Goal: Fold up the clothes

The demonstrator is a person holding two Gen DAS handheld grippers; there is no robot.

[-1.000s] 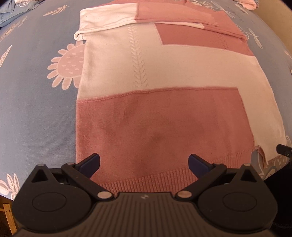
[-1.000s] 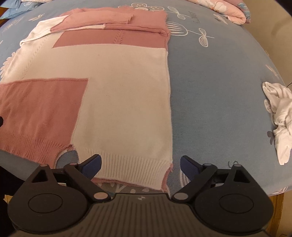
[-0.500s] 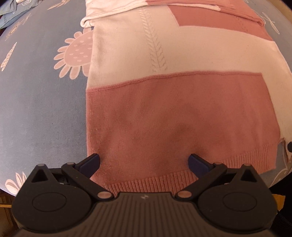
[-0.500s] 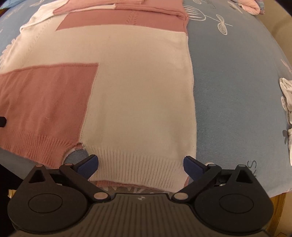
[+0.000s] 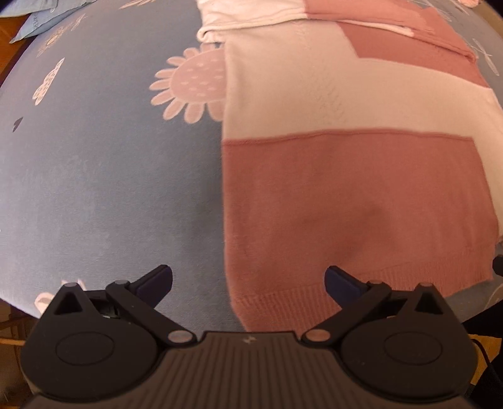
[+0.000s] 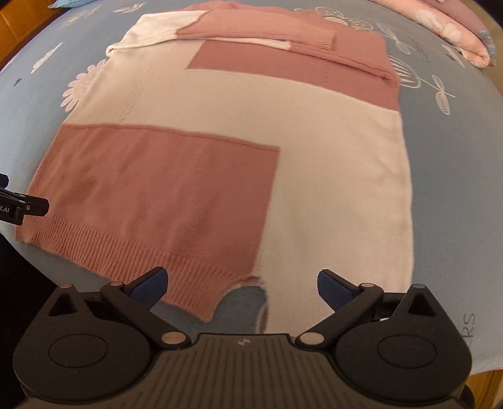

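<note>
A pink and cream knit sweater (image 5: 345,195) lies flat on the blue bed, sleeves folded across its far end; it also shows in the right wrist view (image 6: 220,157). My left gripper (image 5: 248,281) is open and empty, hovering at the sweater's near left hem corner, which lies between the fingers. My right gripper (image 6: 242,284) is open and empty over the ribbed hem, where the pink and cream panels meet at a notch. The left gripper's finger (image 6: 28,207) shows at the right wrist view's left edge, beside the hem's left corner.
The blue bedsheet (image 5: 110,188) has a pink flower print (image 5: 191,91). A folded pink quilt (image 6: 456,34) lies at the far right. Light blue fabric (image 5: 47,19) sits at the far left. The bed's near edge runs just under both grippers.
Both grippers have shifted left along the hem. The left one now straddles the sweater's left corner; the right one moved from the cream right corner to the middle notch.
</note>
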